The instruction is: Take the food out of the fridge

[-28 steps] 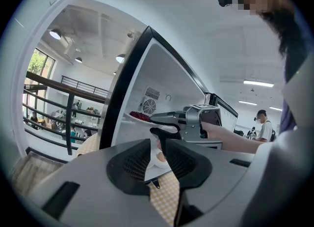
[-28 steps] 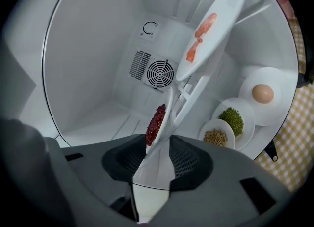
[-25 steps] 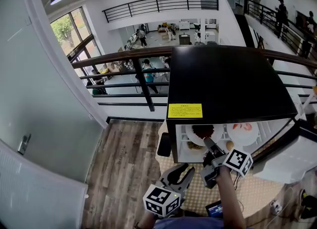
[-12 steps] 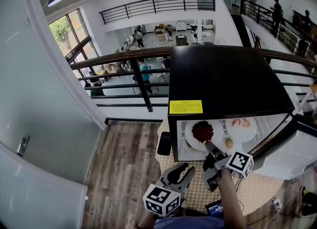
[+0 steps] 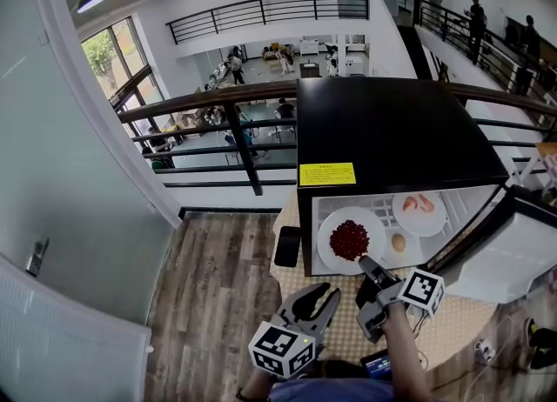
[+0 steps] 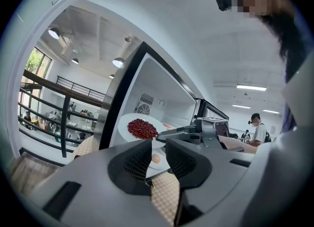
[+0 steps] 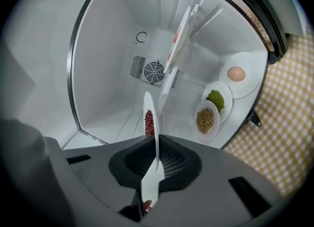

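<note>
Your right gripper (image 5: 370, 265) has its jaws just closed on the near rim of the plate of red beans (image 5: 350, 240), which sits at the open front of the fridge (image 5: 392, 130). Draw it straight out and keep it level (loose beans roll). Your left gripper (image 5: 318, 300), jaws slightly apart and empty, could support the underside.

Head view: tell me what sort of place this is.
Likely an upper gallery in a big office or lab building: a railing overlooks a lower floor with people, and a small black fridge stands open here.
</note>
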`<state>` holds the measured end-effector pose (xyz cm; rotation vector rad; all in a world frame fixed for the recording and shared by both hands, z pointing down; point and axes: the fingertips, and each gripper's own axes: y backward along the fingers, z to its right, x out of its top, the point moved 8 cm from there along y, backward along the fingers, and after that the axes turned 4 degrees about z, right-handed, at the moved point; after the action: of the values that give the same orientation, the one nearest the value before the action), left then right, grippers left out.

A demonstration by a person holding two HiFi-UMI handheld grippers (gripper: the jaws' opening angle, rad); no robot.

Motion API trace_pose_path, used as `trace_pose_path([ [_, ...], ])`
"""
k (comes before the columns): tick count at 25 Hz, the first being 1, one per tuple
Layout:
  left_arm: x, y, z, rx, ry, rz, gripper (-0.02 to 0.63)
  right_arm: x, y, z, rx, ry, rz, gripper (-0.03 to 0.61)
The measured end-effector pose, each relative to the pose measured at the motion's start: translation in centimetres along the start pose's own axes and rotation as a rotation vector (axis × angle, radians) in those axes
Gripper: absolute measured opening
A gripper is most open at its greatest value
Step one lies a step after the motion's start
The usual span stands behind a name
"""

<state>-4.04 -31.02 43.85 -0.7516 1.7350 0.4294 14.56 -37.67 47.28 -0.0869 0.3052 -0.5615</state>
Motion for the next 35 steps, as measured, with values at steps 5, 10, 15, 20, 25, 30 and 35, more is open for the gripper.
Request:
trace_pose_path([
  [5, -0.2, 1.4, 0.2, -0.011, 0.0, -0.003, 0.095, -1.8, 1.4, 0.6, -0.007, -0.062, 0.005, 0.026],
  [10, -0.7, 2.8, 0.5, -0.028, 0.003, -0.006, 0.095, -3.4, 2.9, 1.0, -0.015, -0.078, 0.014, 0.026],
  [15, -0.9, 4.5, 0.9, -0.052, -0.002, -0.001, 0.095, -5.2, 5.0, 1.2, -0.019, -0.1, 0.028, 0.026],
  [20, -1.7, 6.4, 1.3, -0.091, -0.005, -0.003, 0.092, -7.3, 7.4, 1.6, -0.04, -0.109, 0.047, 0.026],
  [25, -2.6, 9.0, 2.1, -0.118, -0.011, -0.021, 0.091, -9.8, 10.2, 1.6, -0.045, -0.134, 0.066, 0.026],
  [30, -3.6, 12.1, 3.0, -0.12, -0.014, -0.029, 0.091, -12.2, 12.8, 1.5, -0.026, -0.144, 0.087, 0.026],
  [35, -5.2, 14.6, 4.3, -0.142, -0.008, -0.056, 0.091, -15.0, 15.8, 2.0, -0.025, -0.168, 0.106, 0.026],
])
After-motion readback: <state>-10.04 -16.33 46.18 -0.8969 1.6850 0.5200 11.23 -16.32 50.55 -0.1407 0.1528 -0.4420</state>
